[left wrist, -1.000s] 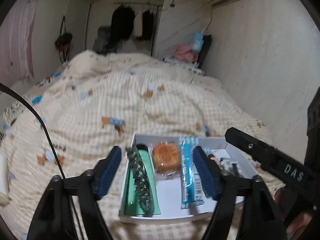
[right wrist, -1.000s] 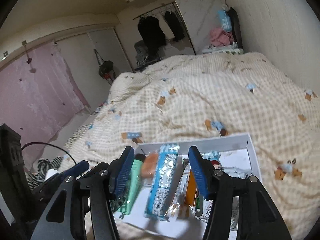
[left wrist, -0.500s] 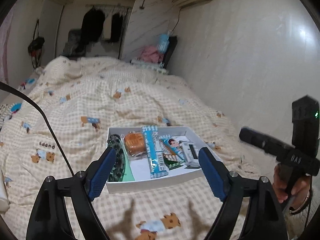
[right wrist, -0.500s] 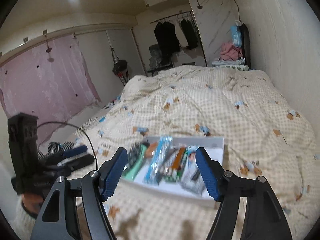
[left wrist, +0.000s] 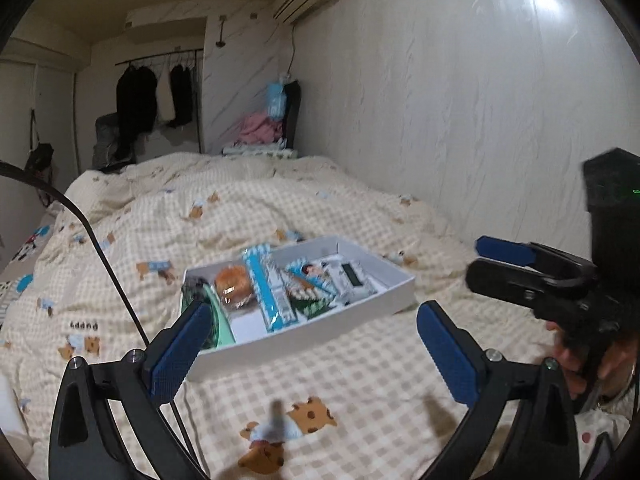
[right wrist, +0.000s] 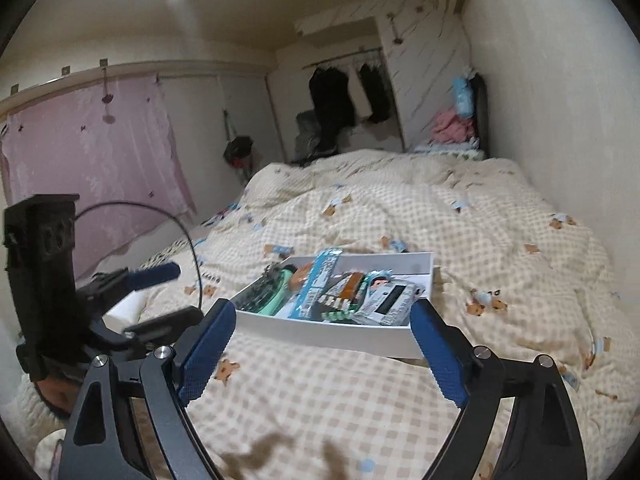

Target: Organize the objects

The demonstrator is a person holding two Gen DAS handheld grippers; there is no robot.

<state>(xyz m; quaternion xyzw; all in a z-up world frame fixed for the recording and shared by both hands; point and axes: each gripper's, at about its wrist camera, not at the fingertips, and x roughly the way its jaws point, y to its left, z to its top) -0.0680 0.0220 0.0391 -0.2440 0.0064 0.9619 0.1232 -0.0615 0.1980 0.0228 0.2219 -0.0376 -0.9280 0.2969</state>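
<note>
A shallow white box (left wrist: 394,302) lies on the bed; it also shows in the right wrist view (right wrist: 332,338). It holds a green case (left wrist: 220,326), a round orange snack (left wrist: 234,286), a long blue packet (left wrist: 270,288) and several small packets (right wrist: 384,298). My left gripper (left wrist: 316,350) is open and empty, held back from the box's near edge. My right gripper (right wrist: 324,354) is open and empty, also short of the box. Each gripper shows in the other's view: the right gripper (left wrist: 504,264) at the right, the left gripper (right wrist: 160,292) at the left.
The bed is covered by a cream checked quilt with bears (left wrist: 304,408). A white wall (left wrist: 460,120) runs along the right. Folded clothes (left wrist: 260,132) lie at the far end, dark clothes hang on a rail (right wrist: 344,96), and a pink curtain (right wrist: 92,160) is at the left.
Both grippers have pulled back and up from the box, which now looks smaller and farther off. Both stay open and empty.
</note>
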